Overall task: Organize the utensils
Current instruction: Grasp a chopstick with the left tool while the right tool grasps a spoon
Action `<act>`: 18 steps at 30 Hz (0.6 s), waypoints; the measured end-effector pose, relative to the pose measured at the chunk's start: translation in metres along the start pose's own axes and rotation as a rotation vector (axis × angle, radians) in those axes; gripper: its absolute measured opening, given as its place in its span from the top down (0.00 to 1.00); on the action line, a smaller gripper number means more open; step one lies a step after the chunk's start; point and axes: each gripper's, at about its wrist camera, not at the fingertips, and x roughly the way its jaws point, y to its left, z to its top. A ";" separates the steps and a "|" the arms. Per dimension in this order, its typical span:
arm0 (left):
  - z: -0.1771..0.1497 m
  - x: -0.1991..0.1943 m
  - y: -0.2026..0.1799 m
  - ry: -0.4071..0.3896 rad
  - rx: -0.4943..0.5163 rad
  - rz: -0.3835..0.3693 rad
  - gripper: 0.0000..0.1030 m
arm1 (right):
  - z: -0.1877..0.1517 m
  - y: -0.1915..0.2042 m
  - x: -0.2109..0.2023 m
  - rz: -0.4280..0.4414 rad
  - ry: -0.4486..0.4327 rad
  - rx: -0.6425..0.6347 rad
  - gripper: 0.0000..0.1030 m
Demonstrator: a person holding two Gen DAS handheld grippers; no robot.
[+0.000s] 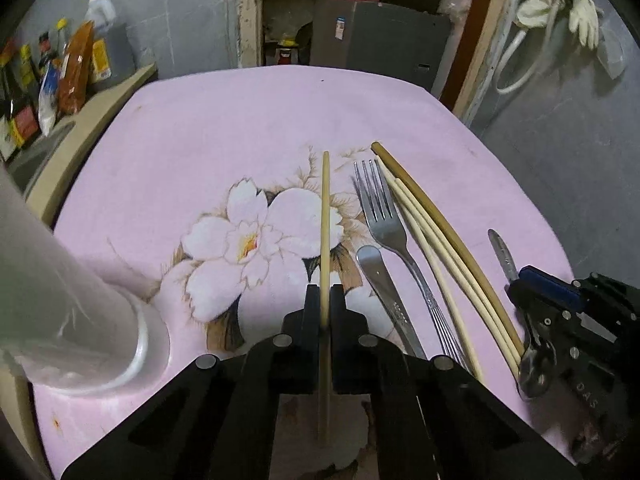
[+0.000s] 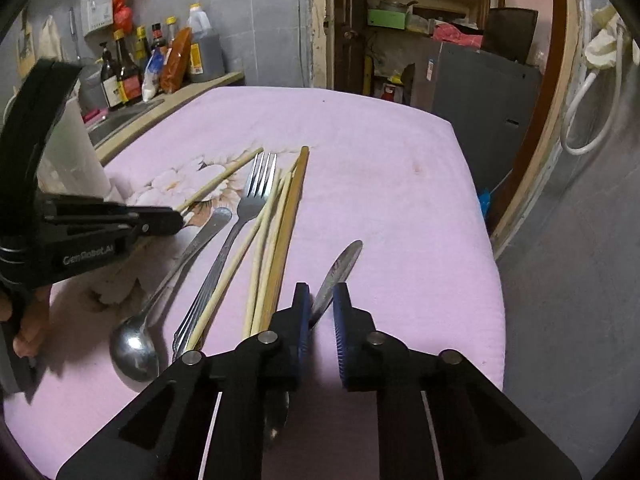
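Observation:
On the pink flowered cloth (image 1: 240, 128), my left gripper (image 1: 325, 292) is shut on a single pale chopstick (image 1: 325, 216) that points away from me. To its right lie a spoon (image 1: 380, 284), a fork (image 1: 382, 216) and a bundle of chopsticks (image 1: 440, 248). In the right wrist view my right gripper (image 2: 322, 292) is shut on the handle of a second spoon (image 2: 340, 264), whose bowl shows under the fingers. That view also shows the left gripper (image 2: 176, 216), the first spoon (image 2: 132, 350), the fork (image 2: 256, 188) and the bundle (image 2: 280, 232). The right gripper (image 1: 520, 280) shows at the right of the left wrist view.
A tall white container (image 1: 80, 300) stands on the cloth at the left, close to my left gripper. Sauce bottles (image 2: 128, 68) line a counter with a sink beyond the table's left edge. A person's hand (image 2: 28, 320) holds the left gripper. The cloth's far half is bare.

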 end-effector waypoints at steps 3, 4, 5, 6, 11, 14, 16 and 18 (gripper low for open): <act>-0.003 -0.006 0.002 0.021 -0.035 -0.029 0.98 | 0.003 -0.003 -0.001 0.000 -0.004 -0.003 0.93; -0.005 -0.009 0.003 0.029 -0.040 -0.043 0.98 | 0.003 -0.004 -0.002 -0.002 -0.007 -0.003 0.95; -0.004 -0.011 0.002 0.033 -0.041 -0.051 0.98 | 0.003 -0.004 -0.002 -0.009 -0.010 -0.006 0.95; -0.005 -0.013 0.002 0.035 -0.038 -0.056 0.98 | 0.004 -0.004 -0.002 -0.012 -0.012 -0.005 0.95; -0.002 -0.016 -0.003 0.035 0.004 -0.028 0.95 | 0.005 -0.005 0.000 -0.010 -0.004 0.018 0.93; 0.002 -0.015 -0.005 0.032 0.021 -0.023 0.85 | 0.006 -0.004 0.000 -0.012 0.002 0.029 0.85; 0.005 -0.015 -0.006 0.018 0.034 -0.011 0.71 | 0.005 -0.003 0.001 -0.002 0.005 0.038 0.78; 0.009 -0.012 -0.006 0.008 0.045 0.000 0.69 | 0.005 0.002 0.003 -0.027 0.008 0.026 0.78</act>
